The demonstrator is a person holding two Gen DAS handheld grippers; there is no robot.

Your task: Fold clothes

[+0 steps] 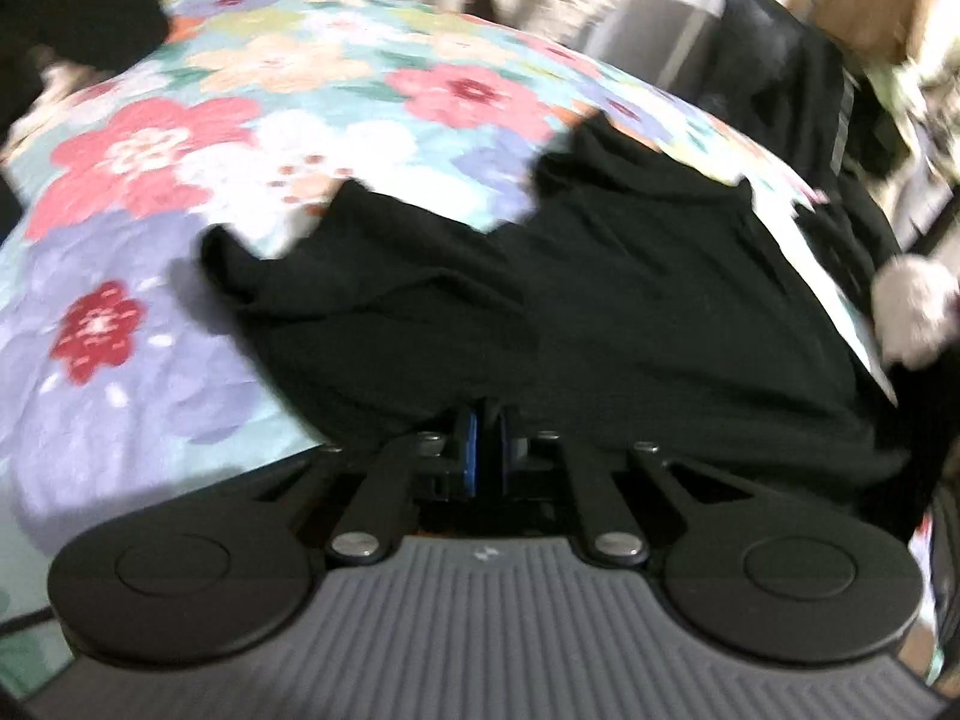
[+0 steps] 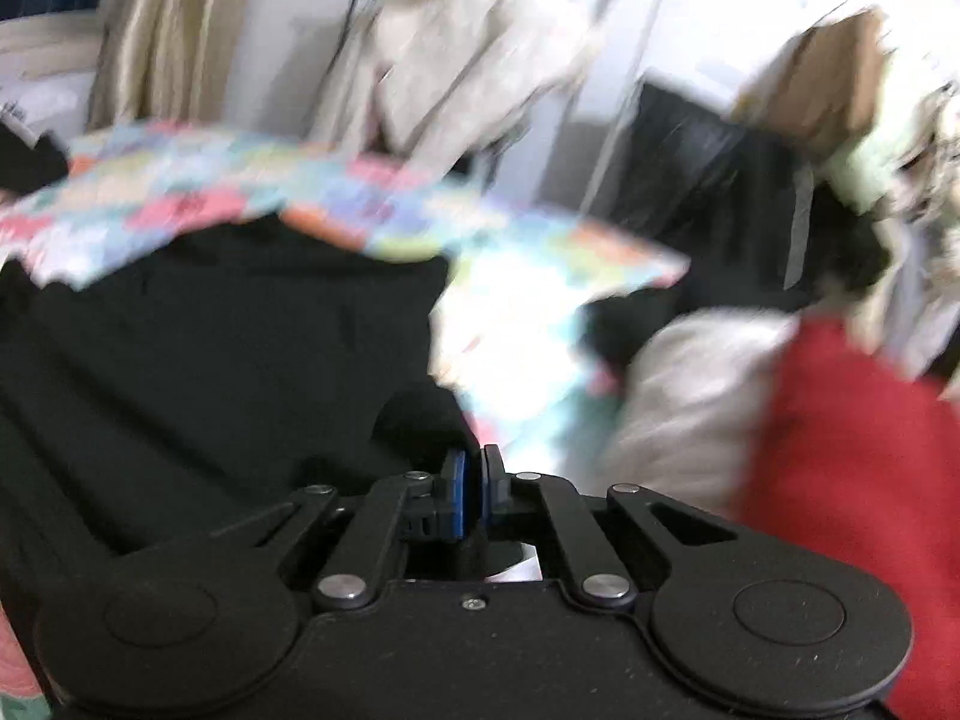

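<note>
A black garment (image 1: 600, 300) lies spread and rumpled on a floral bedspread (image 1: 210, 138). In the left wrist view my left gripper (image 1: 486, 429) is shut, its blue pads pinching the garment's near edge, and cloth drapes over the fingertips. In the right wrist view the same black garment (image 2: 210, 348) fills the left half. My right gripper (image 2: 474, 477) is shut at its right-hand edge. A fold of black cloth bunches against the left fingertip (image 2: 453, 468) and dark cloth shows under the pads. Both views are blurred.
A red cloth (image 2: 858, 498) and a pale fluffy item (image 2: 690, 396) lie to the right on the bed. Beyond the bed are hanging beige clothes (image 2: 468, 60), a dark bag (image 2: 708, 162) and a cardboard box (image 2: 828, 84). A white furry thing (image 1: 912, 306) sits at the bed's right edge.
</note>
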